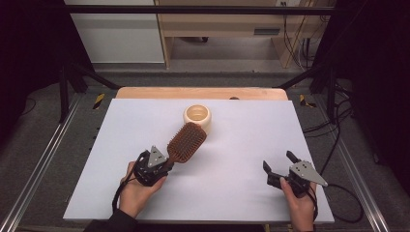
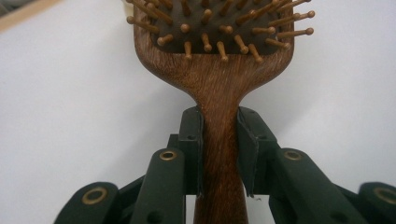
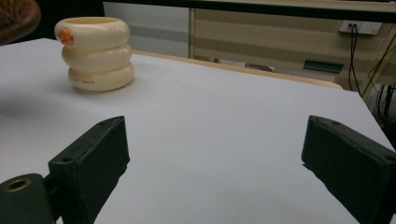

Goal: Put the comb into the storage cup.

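Step in hand: carrying. Left claw [image 2: 219, 154] clenched on the handle of the brown wooden paddle hairbrush with peg bristles [image 1: 186, 141], head angled toward the cream ribbed ring-stacked cup [image 1: 197, 116] just beyond it on the white surface [image 1: 232, 159]. Right claw [image 3: 212, 158] released, idle, well apart. Next, probably: lift brush, turn it handle-down, lower into cup.

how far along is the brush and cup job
Done: the left gripper is clamped on the hairbrush handle. In hand: the brush head points toward the cream cup. Left: it isn't in the cup yet, and the right gripper waits open.
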A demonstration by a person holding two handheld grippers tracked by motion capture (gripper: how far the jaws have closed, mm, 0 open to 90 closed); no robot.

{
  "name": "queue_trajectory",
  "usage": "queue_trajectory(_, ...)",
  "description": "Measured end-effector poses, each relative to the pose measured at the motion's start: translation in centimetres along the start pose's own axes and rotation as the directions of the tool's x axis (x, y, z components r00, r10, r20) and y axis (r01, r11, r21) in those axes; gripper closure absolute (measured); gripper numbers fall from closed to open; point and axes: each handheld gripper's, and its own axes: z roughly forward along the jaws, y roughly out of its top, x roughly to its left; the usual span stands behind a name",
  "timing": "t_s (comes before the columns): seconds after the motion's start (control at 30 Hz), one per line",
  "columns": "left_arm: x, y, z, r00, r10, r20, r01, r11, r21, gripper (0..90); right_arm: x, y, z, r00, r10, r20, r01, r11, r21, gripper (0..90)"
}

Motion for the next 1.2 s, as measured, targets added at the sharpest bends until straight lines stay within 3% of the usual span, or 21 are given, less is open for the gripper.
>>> queue_trajectory(0.17,0.8,-0.3,0.0,0.9994,-0.035,0.008,0.035,0.9965,-0.076,72.8,0.4,0.3,0.2,1.0000,-0.003,0.002,0.003,1.000,0.007,7.5)
queue_trajectory(0.3,1.4,-1.4,0.1,0.9972,-0.073,0.013,0.074,0.9904,-0.116,72.8,1.3,1.2,0.5,0.9996,-0.005,-0.027,0.005,1.000,0.004,7.6)
queue_trajectory(0.43,1.8,-1.9,-0.1,0.9936,-0.112,0.016,0.113,0.9863,-0.120,72.8,2.5,2.0,1.0,0.9979,-0.014,-0.063,0.014,1.000,0.001,7.6)
queue_trajectory(0.8,1.6,-1.9,-0.6,0.9948,-0.102,0.004,0.101,0.9850,-0.139,72.8,5.8,3.8,3.0,0.9876,0.022,-0.156,-0.025,1.000,-0.019,6.8)
queue_trajectory(1.03,1.4,-2.0,-0.8,0.9965,-0.083,0.006,0.083,0.9786,-0.188,72.8,8.2,5.2,4.1,0.9663,0.069,-0.248,-0.078,0.997,-0.025,6.0)
queue_trajectory(1.2,1.1,-2.1,-0.7,0.9954,-0.094,0.018,0.096,0.9770,-0.190,72.8,10.4,5.7,4.6,0.9465,0.115,-0.302,-0.124,0.992,-0.012,7.7)
